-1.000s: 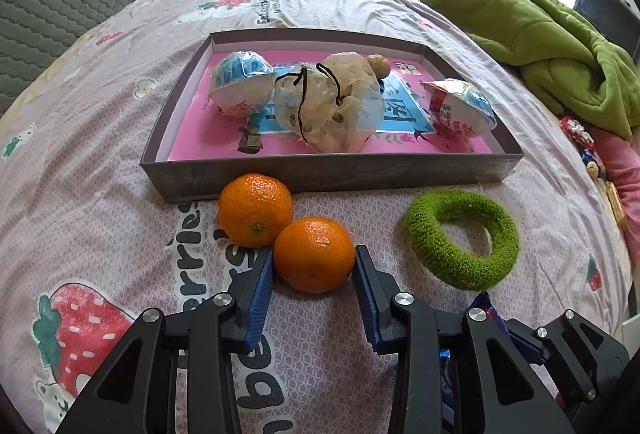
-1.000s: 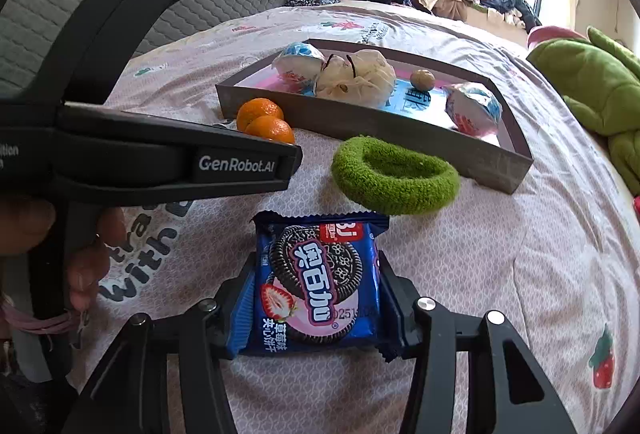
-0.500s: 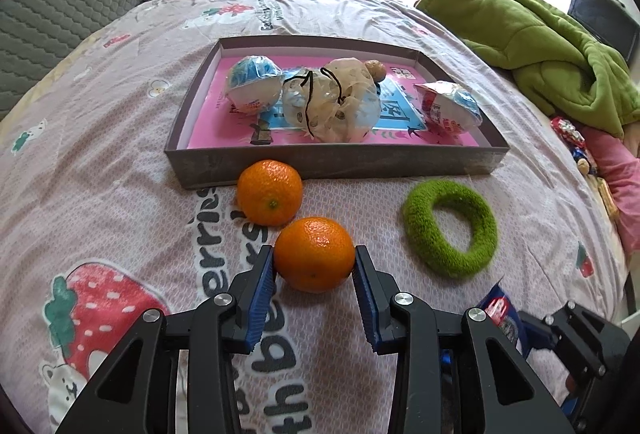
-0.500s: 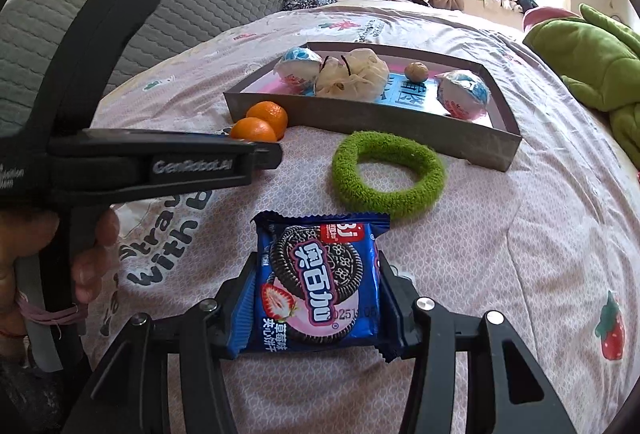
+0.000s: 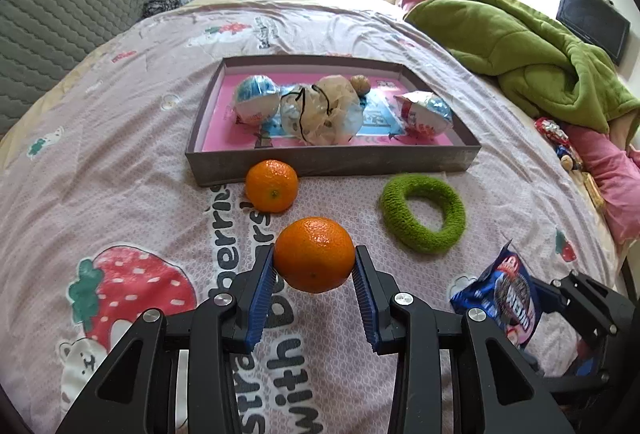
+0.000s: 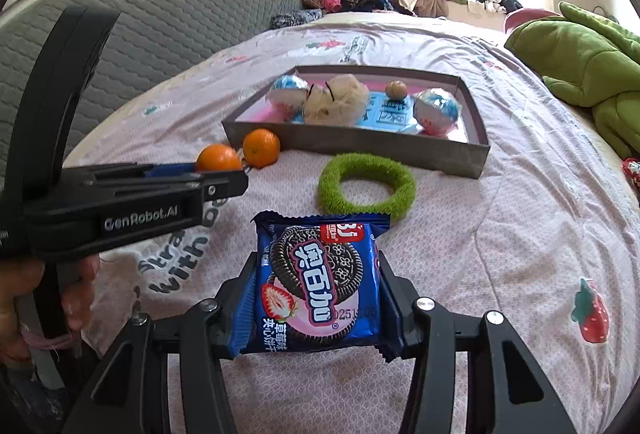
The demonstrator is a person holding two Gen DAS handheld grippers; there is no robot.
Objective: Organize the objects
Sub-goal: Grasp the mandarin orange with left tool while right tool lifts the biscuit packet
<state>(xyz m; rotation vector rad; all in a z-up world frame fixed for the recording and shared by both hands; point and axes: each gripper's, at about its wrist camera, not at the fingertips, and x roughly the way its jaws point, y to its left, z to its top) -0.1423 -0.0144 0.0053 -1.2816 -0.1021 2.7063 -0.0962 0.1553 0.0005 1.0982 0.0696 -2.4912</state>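
Both grippers' jaws clamped, loaded

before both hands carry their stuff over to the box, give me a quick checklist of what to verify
1. Left gripper pinches the orange between both pads: ok.
2. Right gripper clamps the blue cookie packet by its side edges: ok.
3. Orange is clear of the bedspread: ok, a gap shows beneath it.
4. Free room in the grey box: ok, pink floor shows at its left end and between the bag and the right wrapped ball.
5. Path to the box: not ok for a low carry, the second orange and green ring lie before its near wall.
6. Packet grip firmness: cannot tell.
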